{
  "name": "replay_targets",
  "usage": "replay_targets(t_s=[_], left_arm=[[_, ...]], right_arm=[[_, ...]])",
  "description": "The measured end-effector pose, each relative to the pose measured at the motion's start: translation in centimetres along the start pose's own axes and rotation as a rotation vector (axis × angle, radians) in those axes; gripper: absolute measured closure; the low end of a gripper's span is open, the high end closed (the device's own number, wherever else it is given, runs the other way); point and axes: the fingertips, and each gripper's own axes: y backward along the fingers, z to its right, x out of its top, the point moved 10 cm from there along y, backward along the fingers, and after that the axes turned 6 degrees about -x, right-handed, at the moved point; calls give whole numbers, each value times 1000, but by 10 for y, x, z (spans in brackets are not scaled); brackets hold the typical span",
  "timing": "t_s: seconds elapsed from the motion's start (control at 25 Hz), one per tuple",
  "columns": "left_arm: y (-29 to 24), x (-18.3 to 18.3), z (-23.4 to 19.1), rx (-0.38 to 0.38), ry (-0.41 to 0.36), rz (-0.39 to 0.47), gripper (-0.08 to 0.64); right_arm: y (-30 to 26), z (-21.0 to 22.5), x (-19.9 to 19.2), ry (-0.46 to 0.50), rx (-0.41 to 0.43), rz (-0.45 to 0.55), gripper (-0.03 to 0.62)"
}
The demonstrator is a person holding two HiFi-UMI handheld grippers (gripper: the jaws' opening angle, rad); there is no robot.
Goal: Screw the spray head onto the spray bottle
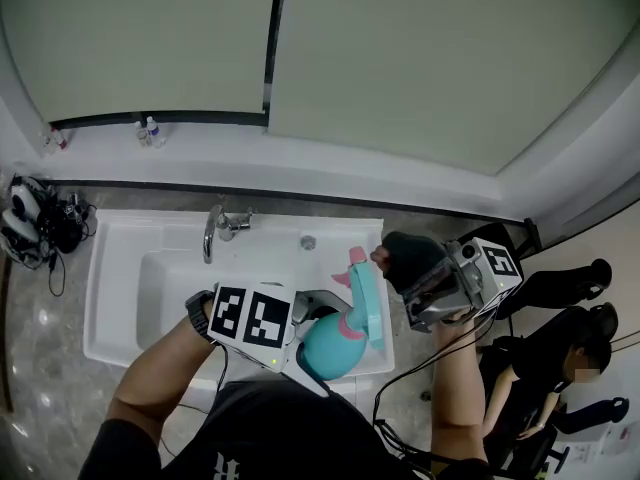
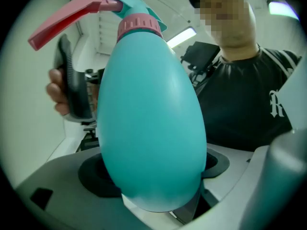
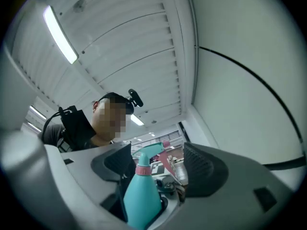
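Note:
A teal egg-shaped spray bottle (image 1: 326, 351) is held over the sink's front edge, with my left gripper (image 1: 300, 323) shut on its belly (image 2: 151, 123). The teal spray head (image 1: 364, 293), with its pink trigger (image 2: 67, 20) and pink collar (image 2: 139, 25), sits on the bottle's neck. My right gripper (image 1: 397, 268) stands just right of the spray head with its jaws wide open. In the right gripper view, the bottle (image 3: 141, 198) and spray head (image 3: 152, 152) show between the two black pads (image 3: 201, 169), and neither pad touches them.
A white sink (image 1: 115, 303) with a chrome faucet (image 1: 214, 230) lies below the bottle. Two small bottles (image 1: 147, 131) stand on the far ledge. Cables and headphones (image 1: 38, 223) lie at the left. A seated person (image 1: 555, 363) is at the right.

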Motion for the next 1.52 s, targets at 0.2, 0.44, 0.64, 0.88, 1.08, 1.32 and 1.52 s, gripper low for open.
replay_targets(t_s=[0.2,0.44,0.64,0.88,1.08,1.32,1.52], left_arm=[[-14,8,17,-194,-75,8,109],[-25,6,25,-276,-92,16,109],[-22,2,24,-293,-86,65,109],[-18,0,13,-276,-90,84,109],[-2,-11,6,-168,-42,100,109],[9,-23,-8,1,55,85,109],[11,-35,-20,253,212,16,109]], right_arm=[[-55,-2,-10,25,321,-144,265],[-84,-20,-18,74,499,-235,265],[-91,-29,-18,107,500,-268,270],[-84,-29,-12,153,381,-313,365],[-78,-24,-11,181,199,-350,462],[-69,-15,-11,209,-22,-371,465],[-55,-12,-17,190,-322,-456,474]])
